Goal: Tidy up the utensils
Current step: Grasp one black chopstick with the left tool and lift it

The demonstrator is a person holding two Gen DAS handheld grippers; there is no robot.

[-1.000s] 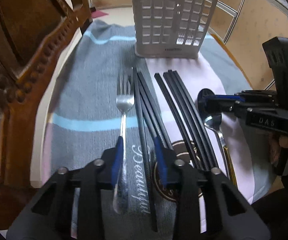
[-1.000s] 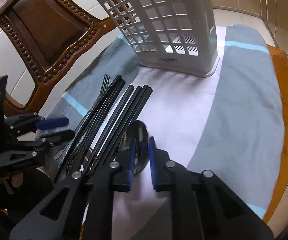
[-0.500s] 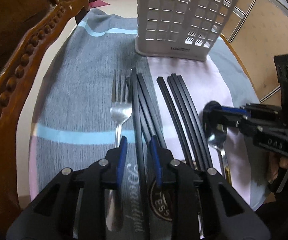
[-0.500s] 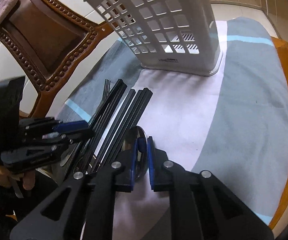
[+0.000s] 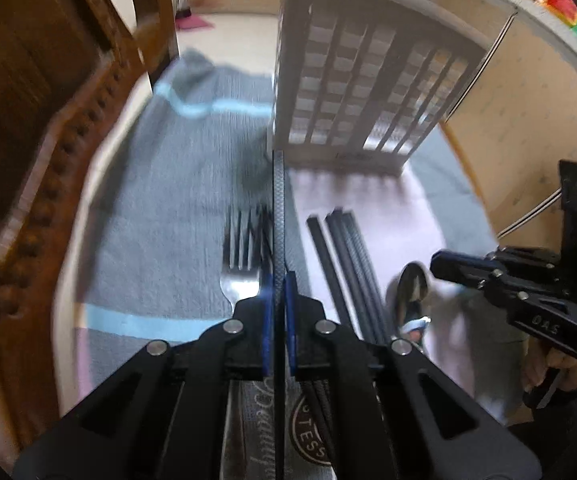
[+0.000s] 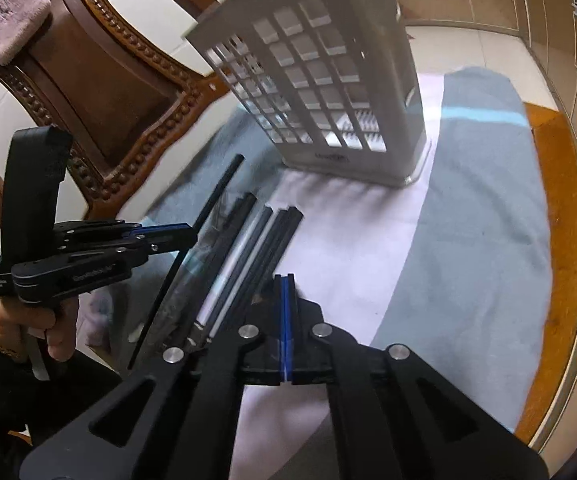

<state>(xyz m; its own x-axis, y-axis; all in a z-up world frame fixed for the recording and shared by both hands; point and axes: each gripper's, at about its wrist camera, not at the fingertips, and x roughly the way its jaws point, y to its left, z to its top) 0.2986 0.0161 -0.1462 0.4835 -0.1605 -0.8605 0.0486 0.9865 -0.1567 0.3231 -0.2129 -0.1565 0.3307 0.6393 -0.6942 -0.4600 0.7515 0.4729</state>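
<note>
Between the left claw (image 5: 278, 280) pads, one clamped chopstick (image 5: 278, 200); right claw (image 6: 284, 280) together, grip unclear.

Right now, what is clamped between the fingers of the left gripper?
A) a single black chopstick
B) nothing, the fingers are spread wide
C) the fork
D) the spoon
A: the left gripper is closed on a black chopstick that runs straight out between its fingers toward the white utensil basket, while the fork and spoon lie on the towel.
</note>
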